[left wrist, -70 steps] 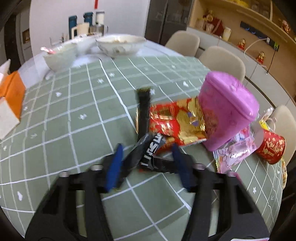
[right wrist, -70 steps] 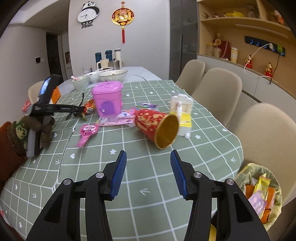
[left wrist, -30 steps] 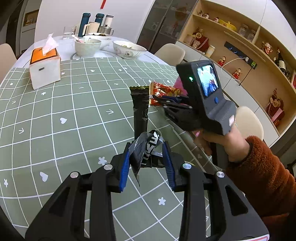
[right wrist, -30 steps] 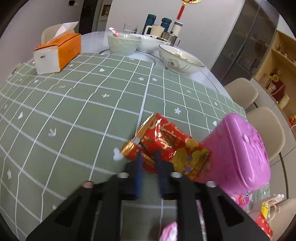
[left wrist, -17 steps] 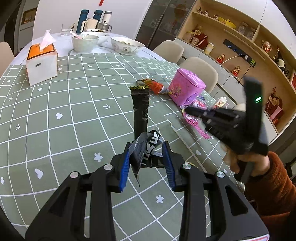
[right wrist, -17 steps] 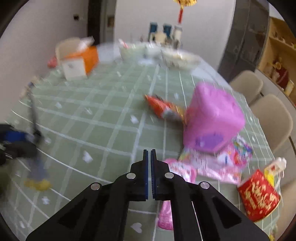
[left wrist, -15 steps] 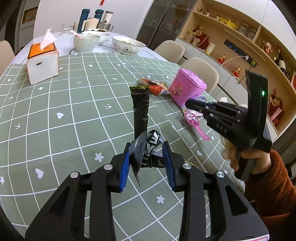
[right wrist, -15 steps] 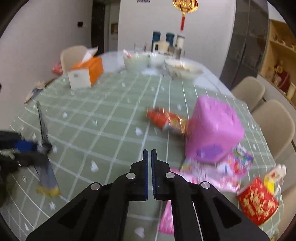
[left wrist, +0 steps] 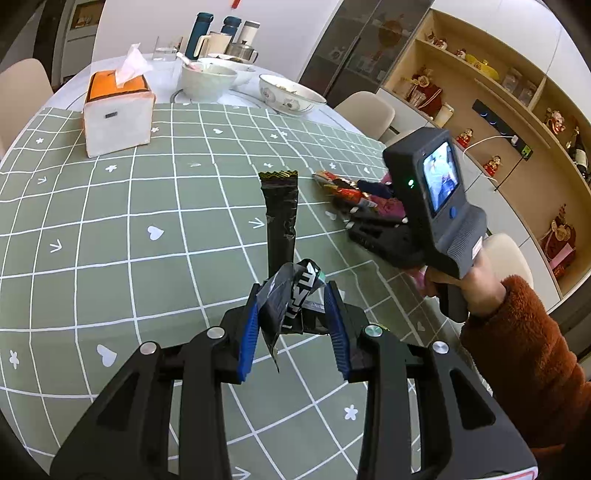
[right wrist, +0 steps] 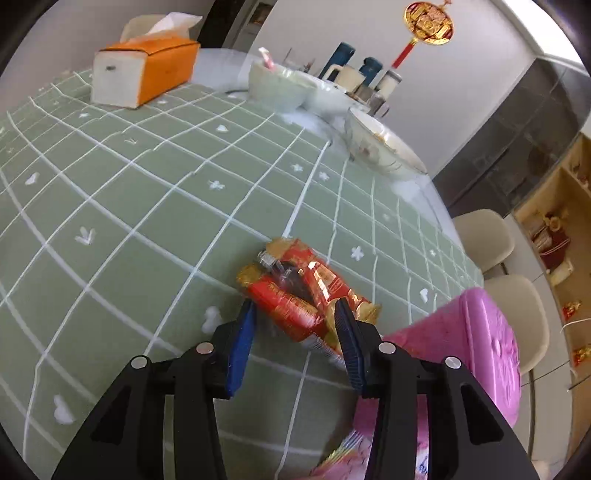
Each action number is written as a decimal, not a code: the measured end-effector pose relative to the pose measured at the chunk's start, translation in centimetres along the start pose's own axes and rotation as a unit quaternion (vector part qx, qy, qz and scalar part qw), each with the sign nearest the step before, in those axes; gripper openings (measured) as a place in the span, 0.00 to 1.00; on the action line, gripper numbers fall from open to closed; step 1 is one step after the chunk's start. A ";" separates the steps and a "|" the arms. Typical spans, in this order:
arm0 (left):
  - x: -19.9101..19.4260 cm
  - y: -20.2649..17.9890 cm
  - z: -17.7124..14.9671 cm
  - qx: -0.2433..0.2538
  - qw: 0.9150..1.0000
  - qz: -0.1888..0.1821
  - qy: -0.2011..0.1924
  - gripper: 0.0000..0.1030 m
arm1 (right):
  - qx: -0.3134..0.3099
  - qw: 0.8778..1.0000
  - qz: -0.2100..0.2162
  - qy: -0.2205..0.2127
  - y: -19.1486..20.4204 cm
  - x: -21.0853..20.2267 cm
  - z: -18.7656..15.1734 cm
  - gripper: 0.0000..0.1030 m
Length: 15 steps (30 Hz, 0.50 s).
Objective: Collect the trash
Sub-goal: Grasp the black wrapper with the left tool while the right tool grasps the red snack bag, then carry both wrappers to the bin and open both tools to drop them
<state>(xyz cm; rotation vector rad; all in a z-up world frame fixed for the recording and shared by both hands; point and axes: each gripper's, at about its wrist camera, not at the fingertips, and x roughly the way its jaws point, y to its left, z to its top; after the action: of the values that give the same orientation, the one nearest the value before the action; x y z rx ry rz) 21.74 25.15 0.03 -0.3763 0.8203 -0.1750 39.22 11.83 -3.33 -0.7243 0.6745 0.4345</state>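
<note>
My left gripper (left wrist: 291, 293) is shut on black trash: a crumpled black wrapper with white letters (left wrist: 295, 302) and a long black stick wrapper (left wrist: 281, 218) that juts forward above the green checked tablecloth (left wrist: 147, 206). My right gripper (right wrist: 293, 306) is low over the table and its jaws are opening. A crumpled red and gold snack wrapper (right wrist: 295, 288) lies on the cloth between its blue pads (right wrist: 242, 339), which do not clamp it. In the left wrist view a hand (left wrist: 476, 280) in a brown sleeve holds that gripper down at the red wrapper (left wrist: 338, 186).
A pink lidded tin (right wrist: 469, 343) stands just right of the red wrapper, with pink wrappers (right wrist: 347, 458) by its base. An orange and white tissue box (left wrist: 118, 114) sits far left. Bowls (right wrist: 380, 147), cups and flasks (left wrist: 201, 33) crowd the far end. Chairs line the right side.
The right gripper drew back from the red wrapper with shut, empty jaws, then came down at it again with jaws parted around it. The left gripper kept its hold on the black wrappers.
</note>
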 end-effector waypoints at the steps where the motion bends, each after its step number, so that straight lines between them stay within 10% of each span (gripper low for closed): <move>1: 0.1 0.1 0.0 -0.002 1.000 0.002 0.001 0.30 | 0.015 1.000 0.010 -0.008 -0.5 -0.6 -0.1 0.23; 15: 0.8 -3.7 -1.1 0.064 0.998 -0.004 -0.013 0.30 | 0.102 0.988 0.057 -0.097 -4.7 -17.9 -8.3 0.11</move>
<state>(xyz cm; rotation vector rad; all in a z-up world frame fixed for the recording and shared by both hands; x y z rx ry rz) 21.41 21.19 0.28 -0.2614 0.7770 -0.2286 25.87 0.25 6.60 -0.4449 0.5676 0.5260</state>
